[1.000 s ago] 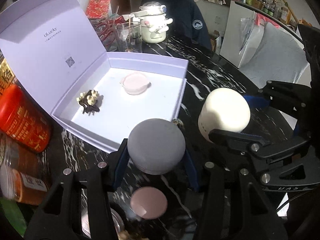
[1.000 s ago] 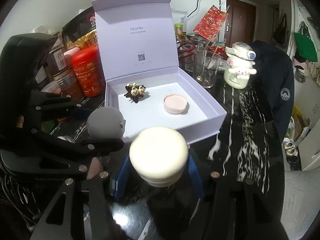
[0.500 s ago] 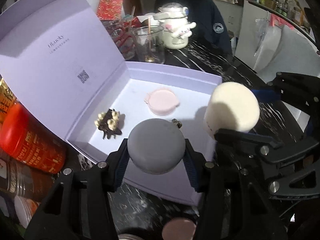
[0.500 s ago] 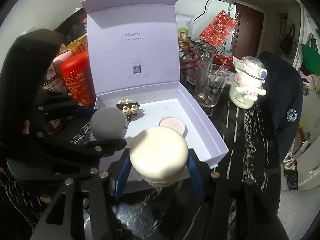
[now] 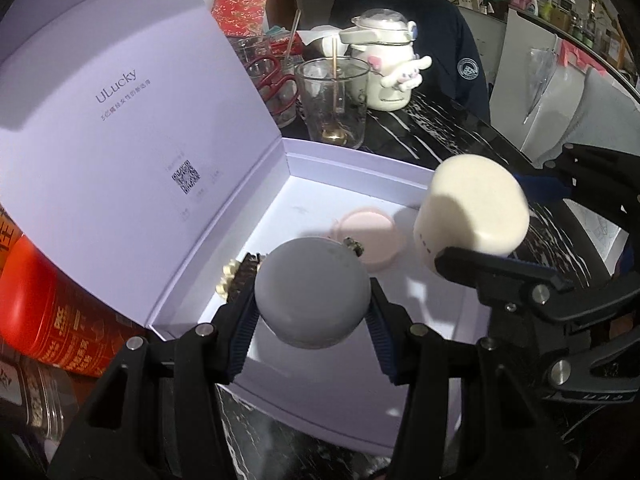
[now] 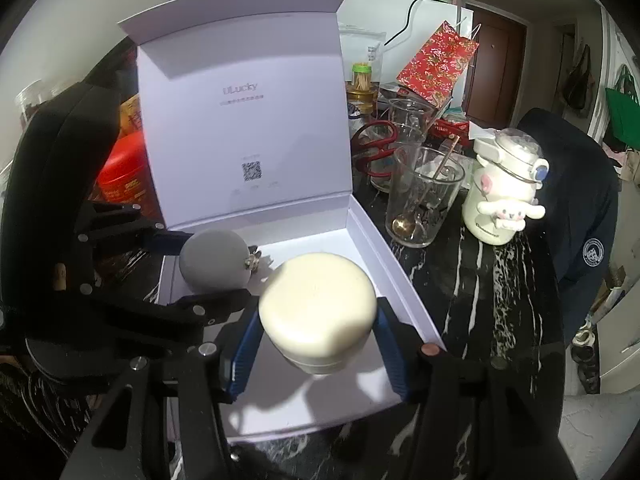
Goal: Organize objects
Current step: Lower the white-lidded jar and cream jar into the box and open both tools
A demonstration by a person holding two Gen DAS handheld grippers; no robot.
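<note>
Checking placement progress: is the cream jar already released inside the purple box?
No, the right gripper is shut on the cream jar, holding it above the purple box.

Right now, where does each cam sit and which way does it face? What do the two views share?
Left wrist: sits on the left tool, looking forward and down into the open lilac box; its own two fingers clamp the grey ball, and the right tool shows at right.
Right wrist: sits on the right tool, facing the box's raised lid; its fingers clamp the cream jar, and the left tool shows at left.
Shared: box, ball, jar, drinking glass, white character jar, red tin.
</note>
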